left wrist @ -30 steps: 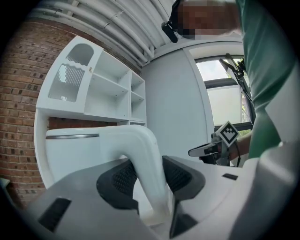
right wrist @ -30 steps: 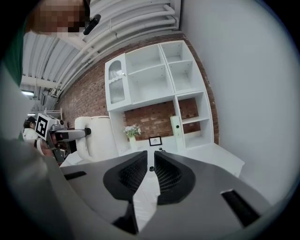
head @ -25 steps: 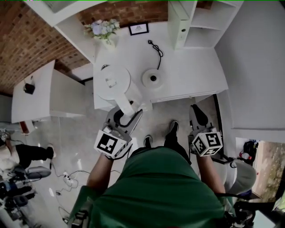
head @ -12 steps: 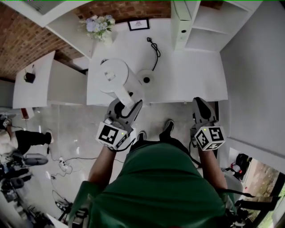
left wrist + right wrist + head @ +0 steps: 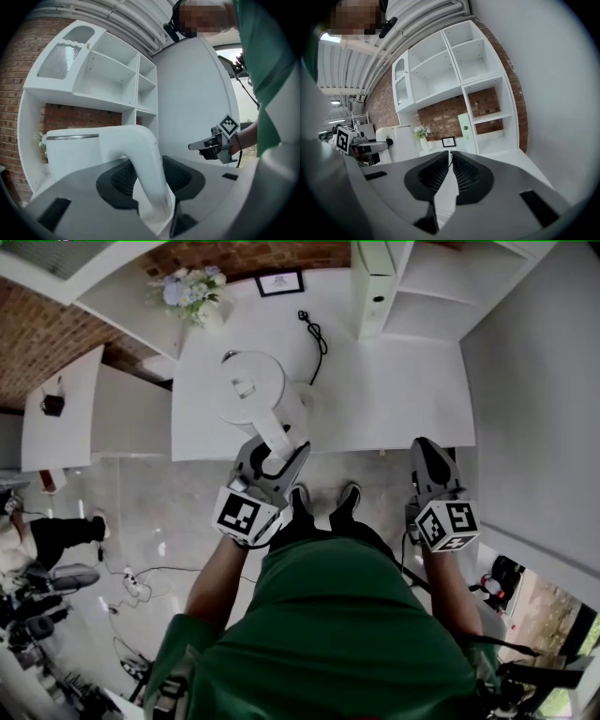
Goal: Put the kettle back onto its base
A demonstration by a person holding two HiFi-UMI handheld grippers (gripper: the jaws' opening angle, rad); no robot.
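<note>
- Kettle [image 5: 251, 390], white and lidded, stands upright over the left part of the white worktop [image 5: 394, 399], near its front edge.
- The left gripper [image 5: 275, 451] has its jaws clamped on the kettle's curved handle [image 5: 145, 173], one pad on each side.
- The right gripper [image 5: 427, 448] hangs well apart to the right, by the worktop's front edge. Its jaws have just been closing and stand almost together, with a slim gap and nothing between them.
- The base cannot be made out (probably hidden beneath the kettle). Only its black cord [image 5: 314, 334] shows, trailing in from behind. I cannot tell whether the kettle is seated.
- Risk: with the base out of sight, the kettle may land off-centre on its rim, then rock or tip once the jaws let go. The smooth handle might also swivel between the pads.
</note>
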